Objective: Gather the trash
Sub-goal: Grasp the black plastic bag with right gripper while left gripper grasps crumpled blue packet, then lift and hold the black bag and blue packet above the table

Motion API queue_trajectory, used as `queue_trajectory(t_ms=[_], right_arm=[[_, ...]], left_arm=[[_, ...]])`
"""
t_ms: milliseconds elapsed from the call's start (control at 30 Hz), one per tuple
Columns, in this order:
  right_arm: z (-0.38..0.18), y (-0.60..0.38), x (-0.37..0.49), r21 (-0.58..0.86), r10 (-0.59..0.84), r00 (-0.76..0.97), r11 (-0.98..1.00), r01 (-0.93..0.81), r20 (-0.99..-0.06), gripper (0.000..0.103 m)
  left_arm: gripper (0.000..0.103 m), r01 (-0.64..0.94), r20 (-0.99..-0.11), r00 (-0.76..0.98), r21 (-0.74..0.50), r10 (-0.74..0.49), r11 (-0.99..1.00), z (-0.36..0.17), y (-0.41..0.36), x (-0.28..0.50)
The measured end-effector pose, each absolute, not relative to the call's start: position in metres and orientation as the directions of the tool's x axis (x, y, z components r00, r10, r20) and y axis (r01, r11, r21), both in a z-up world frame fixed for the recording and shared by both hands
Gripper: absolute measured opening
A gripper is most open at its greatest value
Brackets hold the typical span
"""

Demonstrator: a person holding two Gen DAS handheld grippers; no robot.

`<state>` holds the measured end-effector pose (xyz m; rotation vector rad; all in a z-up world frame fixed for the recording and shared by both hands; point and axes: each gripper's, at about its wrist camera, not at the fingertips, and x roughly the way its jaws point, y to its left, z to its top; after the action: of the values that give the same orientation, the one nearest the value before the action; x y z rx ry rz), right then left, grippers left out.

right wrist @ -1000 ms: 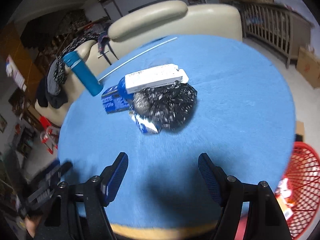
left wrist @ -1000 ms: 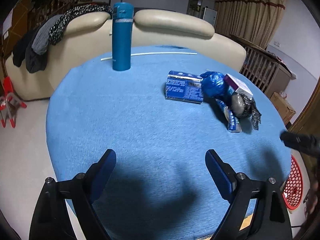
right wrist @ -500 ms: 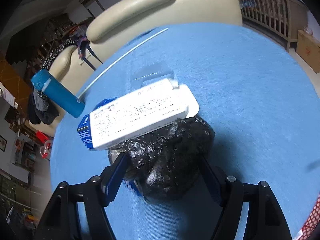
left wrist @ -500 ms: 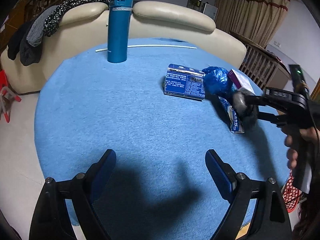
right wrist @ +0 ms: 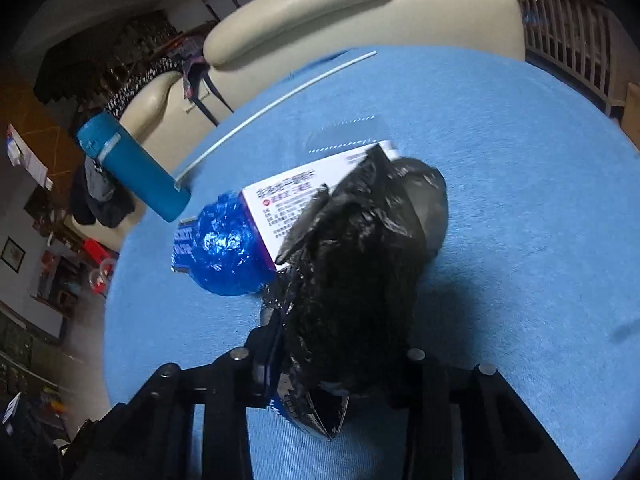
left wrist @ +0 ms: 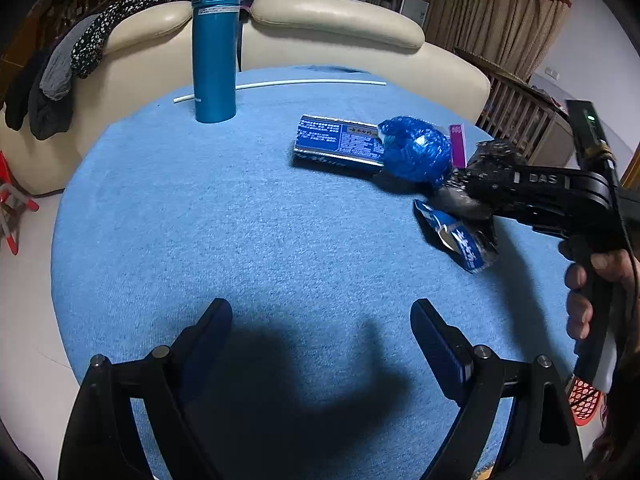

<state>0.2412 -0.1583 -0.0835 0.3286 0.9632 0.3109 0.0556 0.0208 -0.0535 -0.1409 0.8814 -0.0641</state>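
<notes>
Pinching a crumpled, glossy black plastic bag (right wrist: 360, 272), the right gripper (right wrist: 340, 364) has its jaws pressed onto it. The bag sits at the bench's (left wrist: 240, 220) right, touching a blue wad (left wrist: 416, 152). The left gripper's (left wrist: 320, 336) jaws stand spread, empty.

I'm working in a home living room: a cream leather sofa (left wrist: 332, 20) with clothes (left wrist: 60, 72) draped over its left end stands beyond the round blue-covered table (left wrist: 240, 220), heavy curtains (left wrist: 492, 12) hang far right, and a wooden railing (left wrist: 516, 108) runs beside them.
</notes>
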Motion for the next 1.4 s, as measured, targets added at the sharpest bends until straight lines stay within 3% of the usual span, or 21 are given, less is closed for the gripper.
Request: queue_trajectory(t_ms=[500, 667, 1000, 1067, 1167, 1400], right_arm=[[-0.067, -0.236, 0.173, 0.6, 0.497, 0.609, 0.799, -0.044, -0.618, 0.037], [-0.062, -0.265, 0.146, 0.604, 0.461, 0.656, 0.797, -0.01, -0.597, 0.037], [-0.061, -0.32, 0.101, 0.608, 0.384, 0.708, 0.79, 0.08, -0.593, 0.037], [-0.063, -0.323, 0.098, 0.612, 0.383, 0.708, 0.785, 0.089, -0.594, 0.037], [-0.065, -0.325, 0.095, 0.62, 0.387, 0.709, 0.779, 0.089, -0.589, 0.037], [-0.059, -0.315, 0.085, 0.619, 0.407, 0.712, 0.784, 0.049, -0.572, 0.037]], left_arm=[[0.091, 0.167, -0.748, 0.628, -0.136, -0.212, 0.977, -0.032, -0.06, 0.084], [0.091, 0.277, -0.78, 0.563, -0.133, -0.273, 0.952, -0.039, -0.11, 0.103], [0.09, 0.194, -0.83, 0.505, -0.159, -0.237, 0.968, -0.072, -0.156, 0.161], [0.076, 0.197, -0.841, 0.49, -0.151, -0.23, 0.969, -0.082, -0.155, 0.165], [0.067, 0.221, -0.836, 0.501, -0.126, -0.224, 0.967, -0.081, -0.154, 0.16], [0.065, 0.207, -0.803, 0.55, -0.136, -0.23, 0.969, -0.059, -0.126, 0.132]])
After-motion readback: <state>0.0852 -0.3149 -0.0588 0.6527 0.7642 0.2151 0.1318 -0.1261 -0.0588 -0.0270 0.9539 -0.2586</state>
